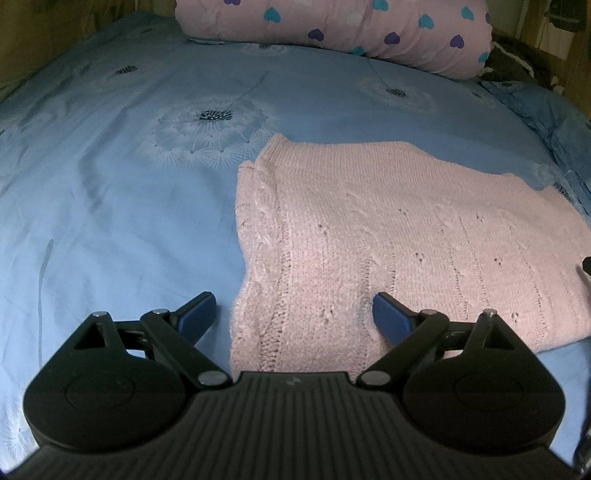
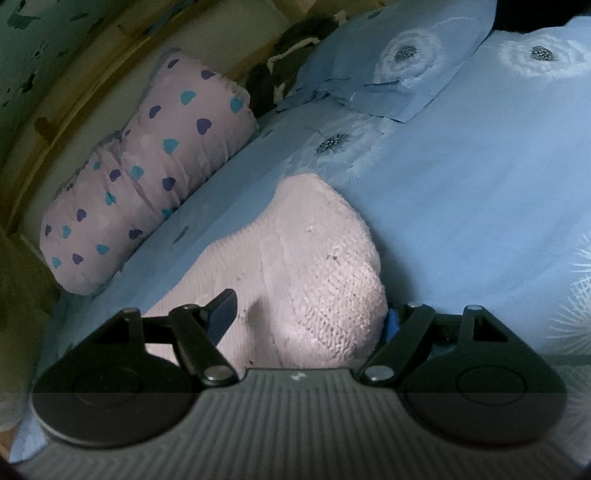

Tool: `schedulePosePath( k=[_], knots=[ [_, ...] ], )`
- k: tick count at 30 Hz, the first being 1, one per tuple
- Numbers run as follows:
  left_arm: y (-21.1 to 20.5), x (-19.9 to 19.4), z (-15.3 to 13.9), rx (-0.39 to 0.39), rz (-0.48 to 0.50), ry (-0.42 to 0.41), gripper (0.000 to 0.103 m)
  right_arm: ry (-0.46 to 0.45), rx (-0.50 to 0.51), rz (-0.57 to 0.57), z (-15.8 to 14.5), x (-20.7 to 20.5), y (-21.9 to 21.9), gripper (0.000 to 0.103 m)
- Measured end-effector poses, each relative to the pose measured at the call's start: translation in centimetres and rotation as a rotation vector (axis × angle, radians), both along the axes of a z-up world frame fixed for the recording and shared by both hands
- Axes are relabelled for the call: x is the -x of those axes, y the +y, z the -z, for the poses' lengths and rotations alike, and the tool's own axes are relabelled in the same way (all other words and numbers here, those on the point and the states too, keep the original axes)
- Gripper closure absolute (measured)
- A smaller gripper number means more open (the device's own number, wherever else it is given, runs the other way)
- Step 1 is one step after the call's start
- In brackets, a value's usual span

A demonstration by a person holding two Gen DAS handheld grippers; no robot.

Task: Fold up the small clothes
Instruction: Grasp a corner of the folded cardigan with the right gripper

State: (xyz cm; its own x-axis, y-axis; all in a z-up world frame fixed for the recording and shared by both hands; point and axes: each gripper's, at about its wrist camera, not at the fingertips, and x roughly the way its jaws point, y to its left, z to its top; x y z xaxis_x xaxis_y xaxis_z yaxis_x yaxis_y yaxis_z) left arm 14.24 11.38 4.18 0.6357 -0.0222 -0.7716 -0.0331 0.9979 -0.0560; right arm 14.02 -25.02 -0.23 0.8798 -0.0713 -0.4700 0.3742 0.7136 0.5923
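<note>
- Nearest the left wrist camera, the left hand-held gripper point(image 1: 291, 314) points steeply down at the bed, its two blue pads spread wide and pressing on nothing.
- Between and just beyond those pads lies the near left edge of the pink knitted garment point(image 1: 388, 240), flat on the blue bedsheet point(image 1: 110, 203); one pad point(image 1: 391, 317) sits over the knit, the other point(image 1: 195, 314) over bare sheet.
- Folded into a rough rectangle, the garment shows cable and eyelet ribs running toward the camera, and its far layer is plain stitch.
- Seen from the right wrist camera, the right hand-held gripper point(image 2: 306, 317) is rolled to one side and tilted gently downward; its jaws stand apart with a bulging fold of the pink knitted garment point(image 2: 314, 266) between them.
- Its left pad point(image 2: 223, 314) is clear of the knit; the right pad point(image 2: 392, 325) is mostly hidden behind the fold, so contact there cannot be told.
- Along the far edge of the bed rests a pink pillow with blue and purple hearts point(image 1: 332, 29), and a blue pillowcase with dandelion print point(image 2: 399, 62) lies farther right.
- No brand, label or writing is readable.
</note>
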Motion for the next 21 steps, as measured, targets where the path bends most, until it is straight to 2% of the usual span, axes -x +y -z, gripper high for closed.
schedulePosePath(
  k=[2,4,6,7,10,11,19,21],
  knots=[
    [0.0,0.0,0.0,0.002,-0.001,0.002,0.008,-0.003,-0.003,0.007,0.0,0.0,0.0,0.027],
    [0.1,-0.1,0.0,0.005,-0.002,0.004,0.008,-0.001,-0.001,0.019,0.1,0.1,-0.1,0.035],
    [0.0,-0.1,0.0,0.005,-0.001,0.004,0.008,-0.008,-0.026,0.028,0.2,0.2,-0.4,0.036],
    [0.0,-0.1,0.0,0.005,-0.001,0.004,0.008,-0.019,-0.060,0.033,0.2,0.3,-0.8,0.036],
    [0.1,-0.2,0.1,0.005,-0.001,0.005,0.008,-0.077,-0.252,0.020,0.2,0.5,-2.3,0.036],
    [0.1,-0.2,0.1,0.006,-0.002,0.006,0.008,-0.084,-0.274,0.018,0.2,0.4,-2.4,0.035],
    [0.1,-0.4,0.1,0.010,-0.002,0.009,0.007,-0.074,-0.205,0.029,0.7,0.0,-1.6,0.040],
    [0.2,-0.4,0.1,0.012,-0.003,0.010,0.007,-0.070,-0.203,0.039,0.7,-0.2,-1.7,0.048]
  ],
)
